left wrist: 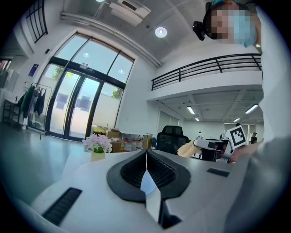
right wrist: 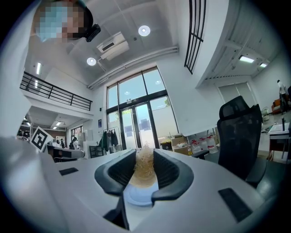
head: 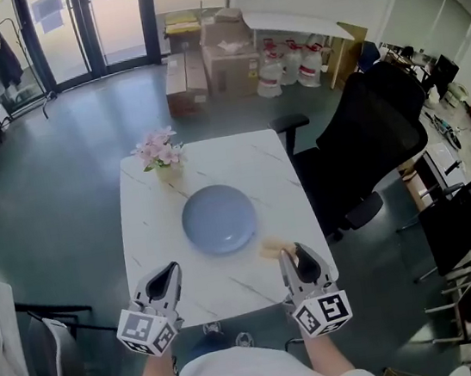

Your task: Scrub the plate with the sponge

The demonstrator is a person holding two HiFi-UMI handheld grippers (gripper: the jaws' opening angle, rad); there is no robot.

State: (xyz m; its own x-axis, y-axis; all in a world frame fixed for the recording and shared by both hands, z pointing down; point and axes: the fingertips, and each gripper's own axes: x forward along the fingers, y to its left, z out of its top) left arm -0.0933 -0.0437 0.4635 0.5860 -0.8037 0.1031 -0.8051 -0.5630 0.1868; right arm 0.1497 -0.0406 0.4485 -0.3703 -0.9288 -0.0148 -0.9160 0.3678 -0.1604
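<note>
White marbled table (head: pixel 224 290) sits mid-floor in a big open office, with glass doors (head: pixel 87 25) at the back, boxes (head: pixel 201 66) by the wall and a black chair (head: pixel 367 134) just beside the table's right edge. Dead centre on the table lies the blue-grey plate (head: pixel 218 218), flat and bare, and beyond it at the far left stands a small pot of pink flowers (head: pixel 159 150). Down at the near edge, both hands are in. The left gripper (head: pixel 171 272) hovers over the near-left part of the table, clear of the plate, and its own view shows its fingers (left wrist: pixel 132 170) pressed together with nothing between them. Over on the right, the right gripper (head: pixel 294 254) has the sponge (head: pixel 272 248), a tan, fibrous pad. The right gripper view shows the fingers (right wrist: pixel 166 170) standing a little apart and clamped on either side of it, with the pad poking out past the tips. That sponge sits just off the plate's near-right rim, apart from it, and whether it touches the table is hard to say. Both grippers point across the table toward the far side.
</note>
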